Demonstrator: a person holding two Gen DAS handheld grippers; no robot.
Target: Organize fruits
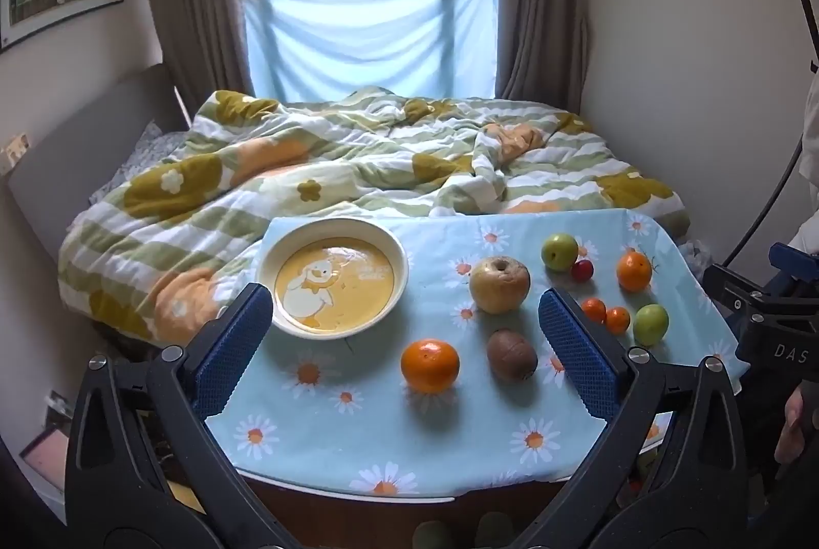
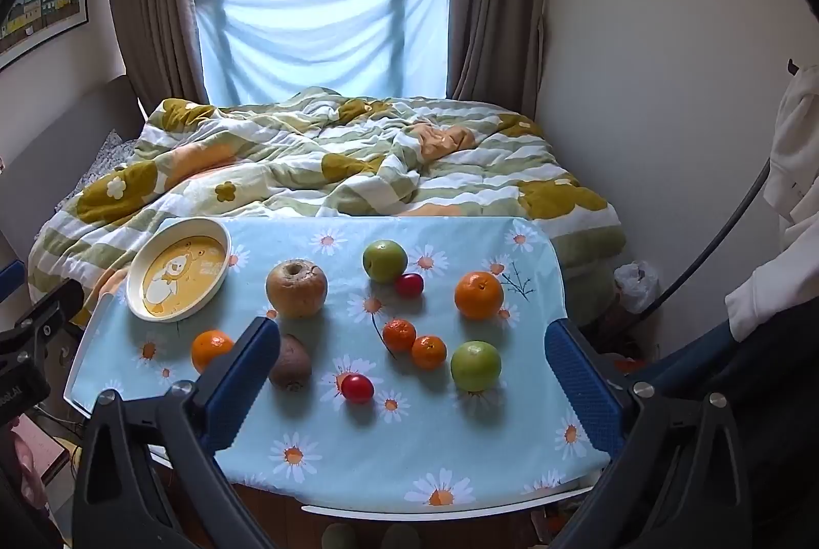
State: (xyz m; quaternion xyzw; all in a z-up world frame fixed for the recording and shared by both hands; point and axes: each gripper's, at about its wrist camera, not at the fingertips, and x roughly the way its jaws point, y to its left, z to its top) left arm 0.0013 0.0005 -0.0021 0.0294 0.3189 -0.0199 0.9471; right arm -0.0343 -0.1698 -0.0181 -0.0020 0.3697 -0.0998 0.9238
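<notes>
A cream bowl with a duck picture [image 1: 332, 275] [image 2: 178, 275] stands empty at the table's far left. Loose fruit lies on the daisy cloth: a yellow-brown apple [image 1: 499, 285] [image 2: 296, 289], a kiwi [image 1: 511, 354] [image 2: 290, 362], oranges [image 1: 430, 365] [image 2: 478, 294], small tangerines [image 2: 413, 343], green apples [image 2: 385, 261] [image 2: 475, 365] and red cherry tomatoes [image 2: 357, 387] [image 2: 409, 284]. My left gripper [image 1: 404, 344] is open and empty above the near edge. My right gripper [image 2: 412, 375] is open and empty above the near edge.
The small table [image 2: 450, 446] has a light blue daisy cloth. A bed with a green and orange quilt [image 1: 358, 160] lies directly behind it. Walls stand close on both sides. White clothing [image 2: 791, 190] hangs at the right.
</notes>
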